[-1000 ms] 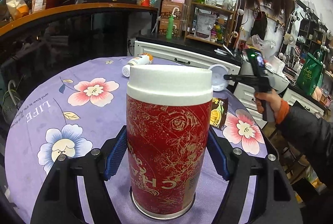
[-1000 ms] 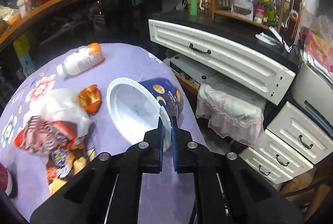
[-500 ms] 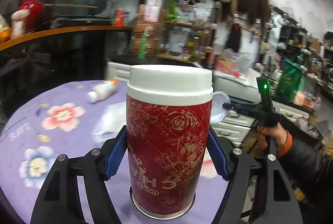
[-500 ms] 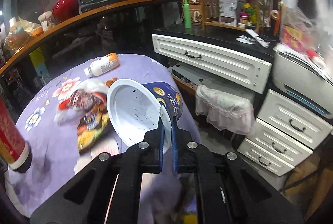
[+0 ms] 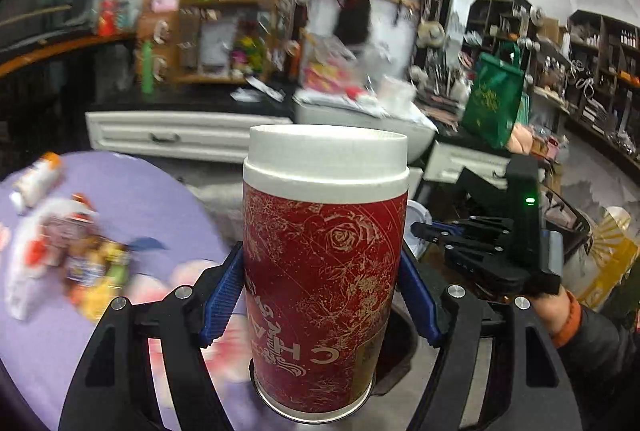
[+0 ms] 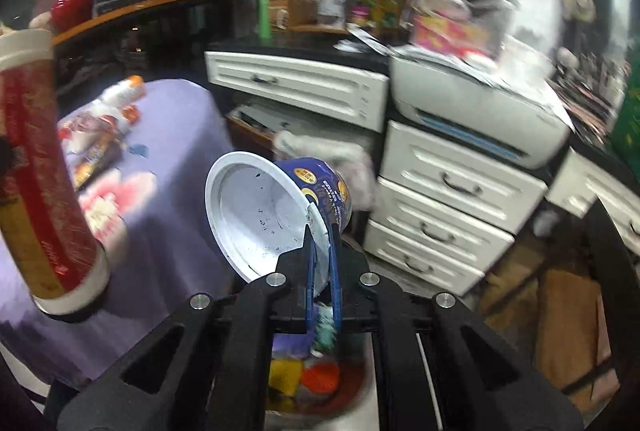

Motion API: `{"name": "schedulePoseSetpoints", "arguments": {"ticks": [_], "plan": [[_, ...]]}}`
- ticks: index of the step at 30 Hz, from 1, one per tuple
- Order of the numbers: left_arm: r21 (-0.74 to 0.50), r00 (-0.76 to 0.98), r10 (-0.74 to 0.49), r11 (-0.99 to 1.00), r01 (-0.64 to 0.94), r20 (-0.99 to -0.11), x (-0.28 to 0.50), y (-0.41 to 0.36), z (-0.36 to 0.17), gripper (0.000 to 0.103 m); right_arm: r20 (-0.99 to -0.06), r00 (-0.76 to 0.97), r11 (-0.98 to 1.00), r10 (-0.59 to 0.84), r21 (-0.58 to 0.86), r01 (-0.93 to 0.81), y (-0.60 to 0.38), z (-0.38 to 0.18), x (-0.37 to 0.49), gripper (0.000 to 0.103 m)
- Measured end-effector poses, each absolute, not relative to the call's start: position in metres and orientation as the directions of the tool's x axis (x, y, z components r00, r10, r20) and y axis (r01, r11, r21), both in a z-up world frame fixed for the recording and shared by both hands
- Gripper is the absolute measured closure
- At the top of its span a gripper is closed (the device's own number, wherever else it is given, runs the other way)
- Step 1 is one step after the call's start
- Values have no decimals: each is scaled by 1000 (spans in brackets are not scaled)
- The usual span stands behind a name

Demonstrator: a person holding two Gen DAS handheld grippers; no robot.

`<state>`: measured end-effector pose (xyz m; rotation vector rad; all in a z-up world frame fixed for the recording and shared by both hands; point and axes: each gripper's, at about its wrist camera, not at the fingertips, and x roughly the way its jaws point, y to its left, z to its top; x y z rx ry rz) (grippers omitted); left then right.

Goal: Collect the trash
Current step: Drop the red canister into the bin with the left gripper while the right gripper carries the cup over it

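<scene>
Writing first: the red can (image 5: 324, 271) has gold lettering near its base that shows upside down, something like "CHA", plus a gold rose pattern and a white lid. Nothing else on it is readable. The blue cup (image 6: 280, 215) has yellow round badges and pale print on its side, too small to make out. The green bag (image 5: 496, 99) has a gold design, also unreadable.

The left gripper (image 5: 320, 295) has its blue pads pressed on both sides of the can, jaws spread wide around it, and the can stands upright in the grip. It hangs over the edge of the purple table (image 5: 132, 191), with floor under its right side. In the right wrist view the can leans at the left of the frame, clear above the tablecloth.

The right gripper (image 6: 322, 263) has its jaws pressed nearly together, pinching the cup's white rim. The cup lies tipped on its side with its white inside facing the camera, off the table's edge. Below it there's a bin (image 6: 316, 379) with yellow and orange stuff in it.

From the left wrist view the person's right hand (image 5: 548, 307) holds its gripper level, pointing left, orange cuff at the wrist.

Wrappers (image 5: 76, 251) and a small bottle (image 5: 36, 179) lie on the table, blurred.
</scene>
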<state>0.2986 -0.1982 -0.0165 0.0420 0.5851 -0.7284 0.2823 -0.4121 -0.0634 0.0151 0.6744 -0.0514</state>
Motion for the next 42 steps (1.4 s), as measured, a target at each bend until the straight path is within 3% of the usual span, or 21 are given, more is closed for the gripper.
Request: {"name": "schedulePoseSetpoints", "arguments": {"ticks": [11, 22, 26, 30, 42], "plan": [[-175, 465, -515, 783, 596, -720, 335, -306, -135, 32, -656, 748, 983, -100, 50, 175, -483, -102, 238, 96], [-107, 335, -340, 825, 555, -879, 362, -344, -231, 32, -680, 728, 980, -92, 69, 188, -494, -123, 232, 96], [-71, 333, -304, 825, 561, -892, 359, -343, -237, 23, -682, 726, 981, -85, 68, 179, -490, -127, 240, 96], [-77, 368, -318, 837, 541, -874, 358, -330, -221, 23, -692, 717, 983, -78, 66, 170, -485, -135, 252, 96], [1, 626, -314, 893, 449, -714, 304, -275, -129, 15, -801, 598, 999, -7, 19, 39, -424, -191, 316, 96]]}}
